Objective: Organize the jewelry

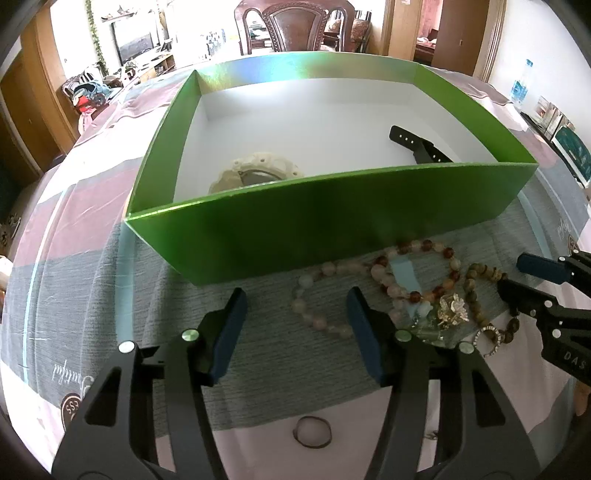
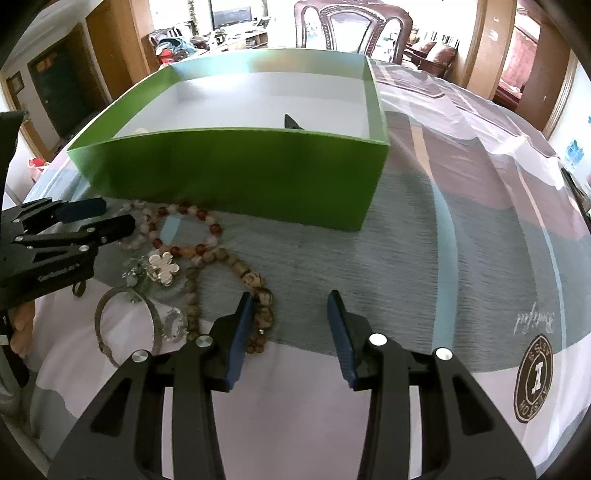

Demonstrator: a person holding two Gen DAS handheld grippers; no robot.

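A green box (image 1: 325,221) holds a cream watch (image 1: 258,171) and a black watch strap (image 1: 417,144). In front of it lies a jewelry pile: a pale bead bracelet (image 1: 314,291), a red-and-white bead bracelet (image 1: 417,254), a brown bead bracelet (image 2: 236,266), a flower brooch (image 2: 164,269), a metal bangle (image 2: 125,325) and a sparkly ring (image 2: 173,325). My left gripper (image 1: 295,299) hangs open over the cloth, its right finger beside the pale beads. Open too, my right gripper (image 2: 291,295) holds nothing; its left finger is next to the brown beads.
A striped grey and pink tablecloth (image 2: 461,258) covers the table. A thin dark hoop (image 1: 312,432) lies near the front edge. A carved wooden chair (image 1: 291,26) stands behind the box, and a water bottle (image 1: 521,83) at the far right.
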